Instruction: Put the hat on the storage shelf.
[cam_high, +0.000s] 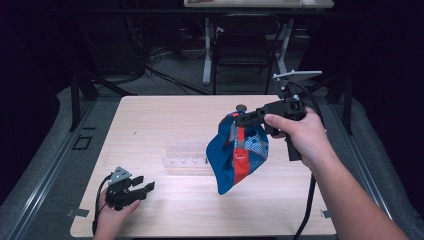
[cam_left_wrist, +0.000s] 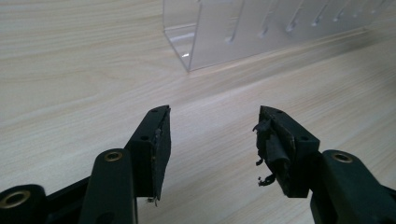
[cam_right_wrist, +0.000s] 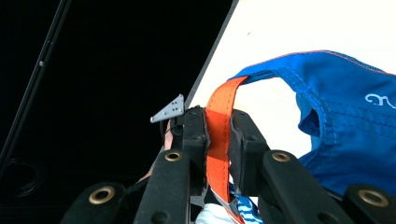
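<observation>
A blue cap (cam_high: 235, 160) with an orange strap (cam_high: 241, 150) hangs in the air over the right half of the wooden table (cam_high: 165, 115). My right gripper (cam_high: 240, 119) is shut on the top of that strap, and the cap dangles below it. In the right gripper view the pads (cam_right_wrist: 198, 135) squeeze the orange strap (cam_right_wrist: 223, 100), with blue cloth (cam_right_wrist: 345, 135) to the right. My left gripper (cam_high: 147, 187) rests low near the table's front left corner. Its jaws stand open over bare wood in the left gripper view (cam_left_wrist: 212, 135), with nothing between them.
A clear plastic rack with slots (cam_high: 187, 157) lies on the middle of the table, just left of the hanging cap; in the left gripper view the rack (cam_left_wrist: 243, 32) sits ahead of the jaws. Dark floor surrounds the table, with another table's legs (cam_high: 207, 55) behind.
</observation>
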